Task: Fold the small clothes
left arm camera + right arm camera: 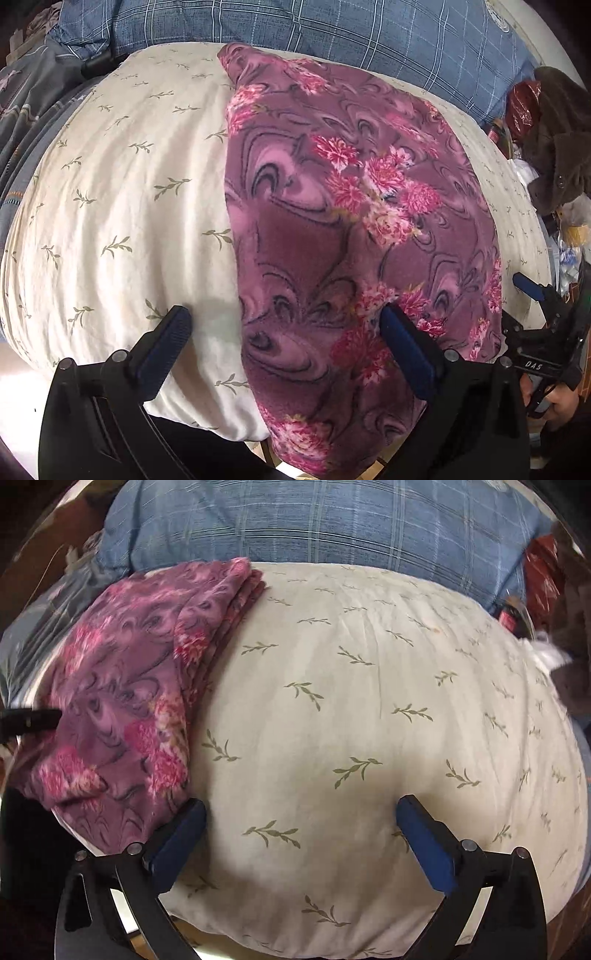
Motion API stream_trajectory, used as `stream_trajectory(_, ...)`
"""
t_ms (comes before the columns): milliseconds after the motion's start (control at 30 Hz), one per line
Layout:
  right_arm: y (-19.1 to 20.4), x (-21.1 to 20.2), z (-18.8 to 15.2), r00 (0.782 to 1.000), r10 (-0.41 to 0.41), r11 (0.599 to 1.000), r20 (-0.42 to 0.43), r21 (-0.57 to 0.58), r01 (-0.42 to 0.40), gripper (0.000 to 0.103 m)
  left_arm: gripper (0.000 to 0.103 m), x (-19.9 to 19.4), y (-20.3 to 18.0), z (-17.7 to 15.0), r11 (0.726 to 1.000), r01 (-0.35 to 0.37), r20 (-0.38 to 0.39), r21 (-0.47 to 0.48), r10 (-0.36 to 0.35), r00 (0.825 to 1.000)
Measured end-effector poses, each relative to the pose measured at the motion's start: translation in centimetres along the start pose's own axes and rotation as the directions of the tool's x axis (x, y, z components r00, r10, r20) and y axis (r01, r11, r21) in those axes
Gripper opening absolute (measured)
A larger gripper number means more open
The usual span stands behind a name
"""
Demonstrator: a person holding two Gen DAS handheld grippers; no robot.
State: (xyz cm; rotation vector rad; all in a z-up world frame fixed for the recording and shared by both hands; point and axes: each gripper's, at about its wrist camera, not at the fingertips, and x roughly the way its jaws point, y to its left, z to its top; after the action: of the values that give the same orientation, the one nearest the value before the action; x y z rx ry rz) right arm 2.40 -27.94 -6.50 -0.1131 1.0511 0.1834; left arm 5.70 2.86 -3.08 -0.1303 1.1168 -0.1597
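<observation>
At the bottom of the left wrist view, the left gripper is seen with its jaws spread wide and released, nothing pinched between them; one blue pad lies over the cream pillow, the other over the purple floral garment. The garment is spread folded down the right half of the pillow, its near end hanging past the pillow's lower edge. At the right edge the right gripper is glimpsed, with part of a hand below it.

In the right wrist view, the right gripper is likewise shown released and empty above the leaf-printed pillow, its left pad just beside the garment, which is bunched in layers at the left.

Farther back, a blue plaid cushion is seen along the top. At the upper right, a brown cloth and a red bag are crowded beside the pillow.
</observation>
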Motion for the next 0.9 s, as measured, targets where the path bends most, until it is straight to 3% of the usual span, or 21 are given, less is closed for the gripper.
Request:
stream_trajectory(267, 0.8, -0.6, -1.0, 0.997, -0.035, 0.999, -0.075, -0.037, 0.032, 0.103, 0.103, -0.9, 0.9, -0.3, 1.0, -0.01, 0.003, -0.012, 0.01, 1.0)
stream_trajectory(467, 0.7, -2.3, 0.2, 1.0, -0.025, 0.998, -0.016, 0.059, 0.026, 0.103, 0.103, -3.4, 1.1, -1.6, 0.992, -0.115, 0.064, 0.044, 0.112, 0.992)
stream_trajectory(633, 2.0, -4.1, -0.1, 0.998, -0.061, 0.998, 0.036, 0.007, 0.06, 0.103, 0.103, -5.2, 2.5, -1.4, 0.971, -0.227, 0.124, 0.074, 0.217, 0.968)
stream_trajectory(733, 2.9, -4.3, 1.6, 0.997, -0.029, 0.999, 0.072, -0.02, 0.03, 0.103, 0.103, -5.8, 3.9, 0.3, 0.982, -0.187, 0.12, 0.027, 0.182, 0.976)
stream_trajectory(900, 3.2, -2.7, 7.9, 0.987, 0.106, 0.993, 0.12, 0.043, -0.112, 0.102, 0.103, -4.4, 4.5, 6.2, 0.993, -0.111, 0.101, -0.04, 0.115, 0.988)
